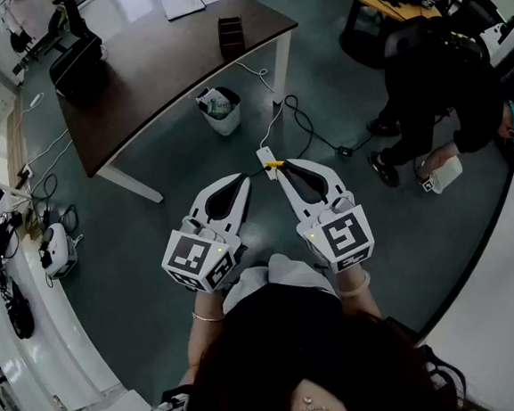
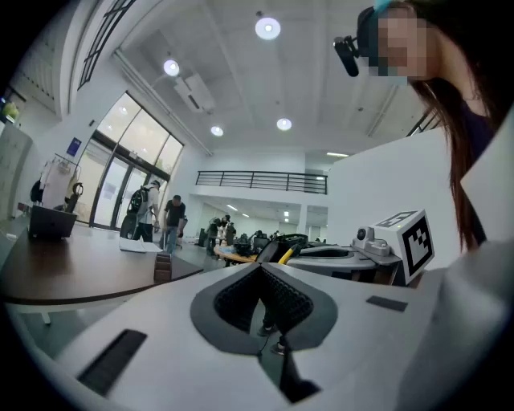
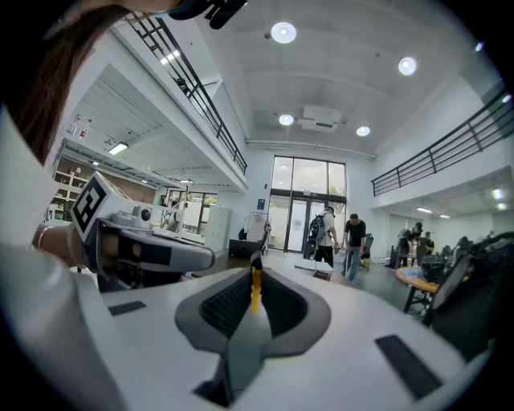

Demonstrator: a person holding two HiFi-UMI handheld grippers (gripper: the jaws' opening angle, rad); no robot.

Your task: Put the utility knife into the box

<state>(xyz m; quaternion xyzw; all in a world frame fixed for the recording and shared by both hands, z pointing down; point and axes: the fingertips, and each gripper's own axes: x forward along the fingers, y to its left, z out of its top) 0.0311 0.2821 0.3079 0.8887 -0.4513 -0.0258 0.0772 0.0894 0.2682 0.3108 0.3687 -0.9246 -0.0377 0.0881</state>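
Between the clamped jaws of the right gripper [image 1: 280, 165] sits the utility knife [image 3: 254, 317], its grey body on edge and its yellow end reaching to the fingertips. The left gripper [image 1: 241, 182], just beside the right one, has its jaws together at the tips with nothing held. Both grippers hover over the floor, off the near corner of the brown table [image 1: 156, 75]. The dark box [image 1: 232, 37] stands on the table near that corner. A waste bin [image 1: 220, 111] stands on the floor just beside the table.
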